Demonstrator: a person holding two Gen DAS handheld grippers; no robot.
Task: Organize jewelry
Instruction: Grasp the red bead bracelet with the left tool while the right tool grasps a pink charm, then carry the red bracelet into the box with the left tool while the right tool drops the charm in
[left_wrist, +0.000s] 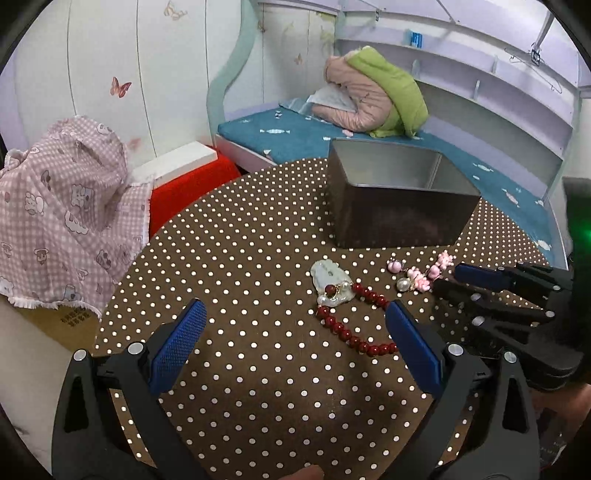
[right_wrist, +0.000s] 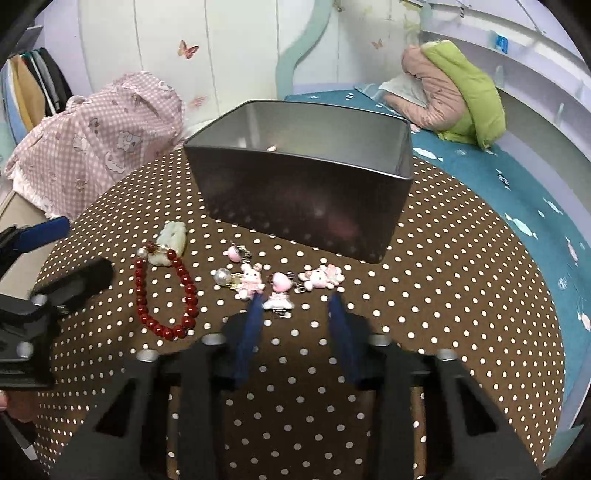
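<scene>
On the brown polka-dot tabletop (left_wrist: 258, 387) lie a red bead bracelet (left_wrist: 347, 332) (right_wrist: 162, 295), a pale jade pendant (left_wrist: 328, 275) (right_wrist: 171, 236), a pearl earring (right_wrist: 221, 276) and several pink bunny and heart charms (right_wrist: 319, 277). Behind them stands an open grey tin box (left_wrist: 388, 218) (right_wrist: 303, 199). My left gripper (left_wrist: 295, 310) is open wide, low over the table, its right finger beside the bracelet. My right gripper (right_wrist: 295, 304) has its jaws narrowed around a small pink charm (right_wrist: 279, 302); the right pad still stands clear of it.
A pink checked cloth (left_wrist: 66, 206) drapes something left of the table. A red and white box (left_wrist: 184, 177) sits behind the table edge. Beyond is a bed with a teal cover (right_wrist: 498, 177) and a pink and green jacket (left_wrist: 373, 96).
</scene>
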